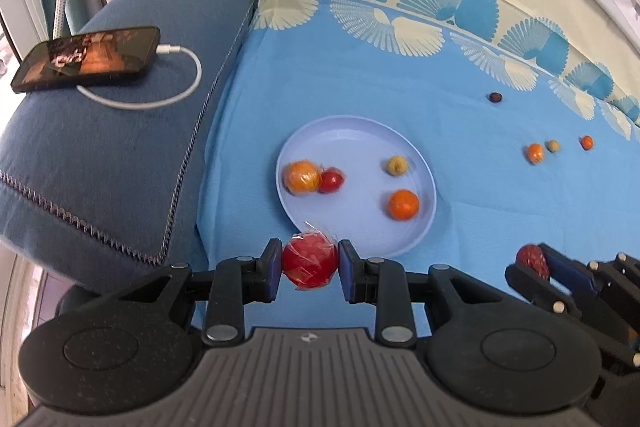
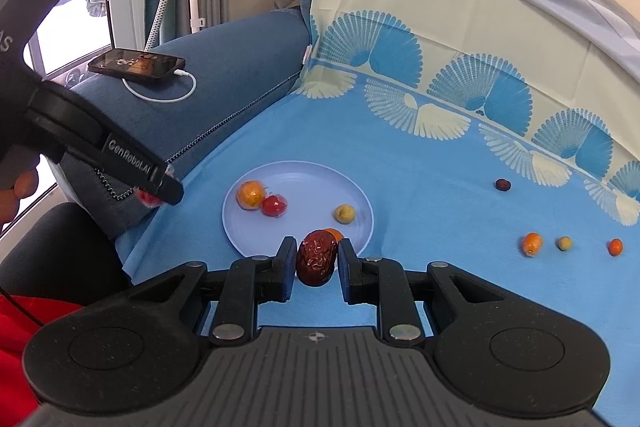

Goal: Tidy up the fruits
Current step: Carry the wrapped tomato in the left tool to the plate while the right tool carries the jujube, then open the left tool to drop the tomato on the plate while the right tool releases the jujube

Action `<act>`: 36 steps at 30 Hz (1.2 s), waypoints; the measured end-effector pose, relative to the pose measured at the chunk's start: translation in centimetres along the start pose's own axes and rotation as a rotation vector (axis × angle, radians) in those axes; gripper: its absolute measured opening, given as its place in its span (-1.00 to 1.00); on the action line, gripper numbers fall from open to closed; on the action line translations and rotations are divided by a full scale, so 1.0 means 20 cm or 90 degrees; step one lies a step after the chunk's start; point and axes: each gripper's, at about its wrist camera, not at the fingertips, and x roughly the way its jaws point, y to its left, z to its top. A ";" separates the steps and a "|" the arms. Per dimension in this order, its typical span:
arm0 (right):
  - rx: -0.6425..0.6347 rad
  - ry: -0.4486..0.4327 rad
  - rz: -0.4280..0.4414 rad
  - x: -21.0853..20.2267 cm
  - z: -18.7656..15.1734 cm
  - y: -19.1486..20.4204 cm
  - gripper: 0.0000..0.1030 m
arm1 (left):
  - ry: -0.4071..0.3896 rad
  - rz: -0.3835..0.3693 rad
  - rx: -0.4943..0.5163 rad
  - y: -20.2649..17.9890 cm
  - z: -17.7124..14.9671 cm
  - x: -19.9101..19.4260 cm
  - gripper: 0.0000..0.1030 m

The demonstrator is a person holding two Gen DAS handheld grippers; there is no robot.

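Note:
My left gripper (image 1: 309, 264) is shut on a red wrapped fruit (image 1: 309, 261) just in front of the near rim of the pale blue plate (image 1: 348, 135). On the plate lie an orange fruit (image 1: 302, 177), a small red fruit (image 1: 330, 180), a yellowish fruit (image 1: 397, 165) and another orange fruit (image 1: 403, 204). My right gripper (image 2: 315, 259) is shut on a wrinkled dark red date (image 2: 316, 258) near the plate's (image 2: 296, 183) front edge. The left gripper (image 2: 158, 193) shows at the left of the right wrist view.
Loose on the blue cloth to the right lie a dark fruit (image 2: 502, 184), an orange fruit (image 2: 532, 243), a pale fruit (image 2: 564, 243) and a small orange fruit (image 2: 615, 247). A phone (image 1: 86, 58) on a white cable rests on the blue cushion at left.

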 end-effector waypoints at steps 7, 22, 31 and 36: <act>-0.002 0.019 0.011 0.13 0.05 0.00 -0.55 | 0.004 0.002 -0.003 0.01 0.11 0.11 -0.36; 0.010 0.067 0.033 0.59 0.15 -0.05 -0.55 | 0.064 -0.006 0.015 0.00 0.28 0.52 -0.36; 0.011 0.118 0.052 0.84 0.12 -0.07 -0.55 | 0.109 0.001 0.033 -0.02 0.31 0.75 -0.36; 0.006 0.126 0.065 0.93 0.13 -0.07 -0.55 | 0.100 0.006 0.044 -0.03 0.33 0.79 -0.32</act>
